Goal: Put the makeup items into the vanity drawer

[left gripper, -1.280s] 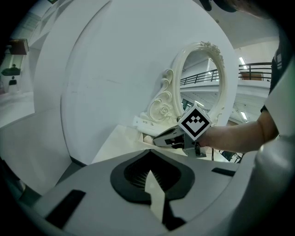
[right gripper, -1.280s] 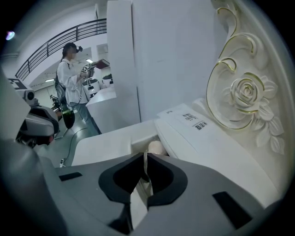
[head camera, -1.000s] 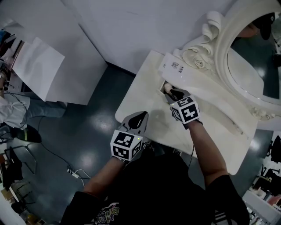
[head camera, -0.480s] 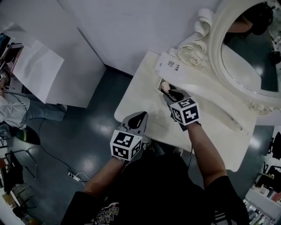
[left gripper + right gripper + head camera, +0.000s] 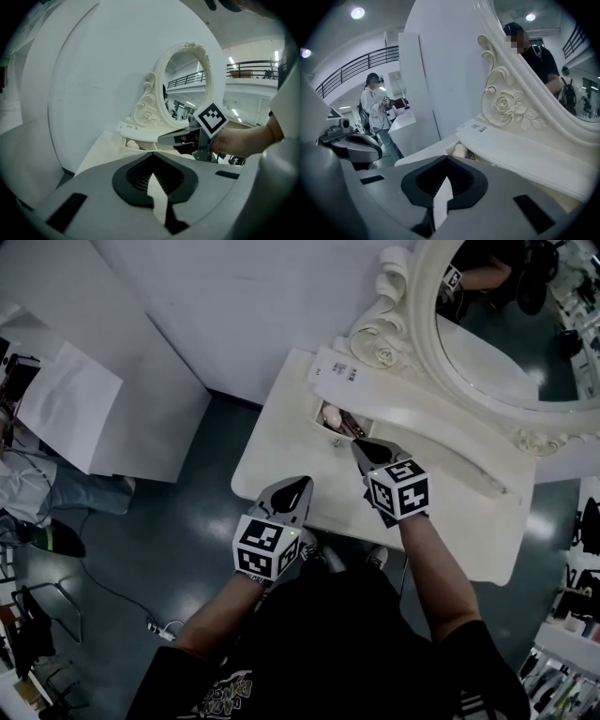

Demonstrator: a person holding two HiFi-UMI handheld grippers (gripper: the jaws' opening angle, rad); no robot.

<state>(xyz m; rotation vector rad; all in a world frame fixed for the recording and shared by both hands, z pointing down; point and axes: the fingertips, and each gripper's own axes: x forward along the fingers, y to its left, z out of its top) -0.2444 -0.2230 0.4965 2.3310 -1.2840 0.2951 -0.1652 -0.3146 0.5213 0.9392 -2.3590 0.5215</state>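
Observation:
A small drawer (image 5: pixel 325 424) stands open at the back left of the white vanity top (image 5: pixel 281 451). A beige sponge (image 5: pixel 330 414) and a dark item lie in it. My right gripper (image 5: pixel 372 452) hovers just in front and to the right of the drawer, shut, with nothing between its jaws. My left gripper (image 5: pixel 292 491) hangs over the vanity's front edge, also shut and holding nothing. In the right gripper view the drawer (image 5: pixel 451 149) with the sponge (image 5: pixel 460 150) lies ahead of the right gripper (image 5: pixel 443 187). The left gripper (image 5: pixel 153 185) looks toward the drawer (image 5: pixel 123 143).
An oval mirror (image 5: pixel 497 334) in a carved white frame rises behind a raised shelf (image 5: pixel 412 413) with a printed label. White partition panels (image 5: pixel 103 399) stand to the left over a dark floor. A person (image 5: pixel 375 110) stands in the background.
My right gripper has drawn back from over the open drawer toward the vanity's front. The left gripper has stayed about where it was. The head view has swung, bringing more mirror into sight.

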